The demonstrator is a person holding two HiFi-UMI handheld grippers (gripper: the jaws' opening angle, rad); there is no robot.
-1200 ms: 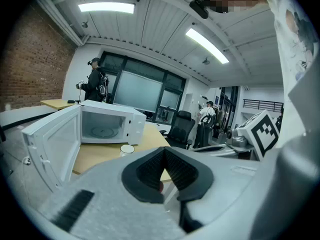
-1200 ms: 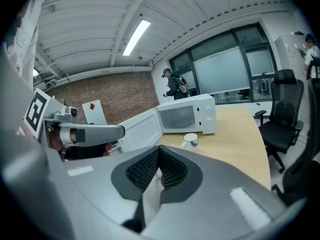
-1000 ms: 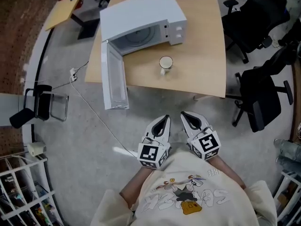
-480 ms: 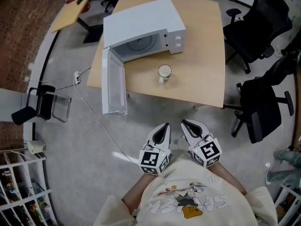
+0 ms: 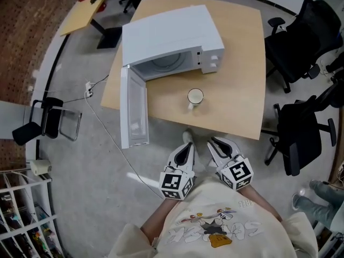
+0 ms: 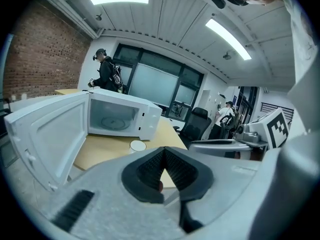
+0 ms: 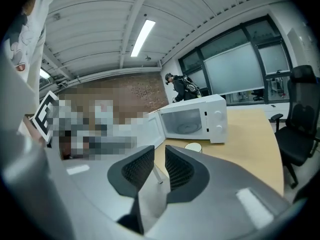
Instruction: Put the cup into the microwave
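Now left gripper point(image 5: 186, 146) fingers pinched together, empty; right gripper point(image 5: 214, 142) fingers opening, empty; cup point(image 5: 195, 97) mid-frame on desk point(image 5: 239, 85) below open microwave point(image 5: 166, 34)

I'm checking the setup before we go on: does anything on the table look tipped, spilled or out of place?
Nothing stands out. The white cup stands upright on the table, with no spill around it, in front of the microwave. The microwave's door is swung wide open past the table's edge, which suits the task.
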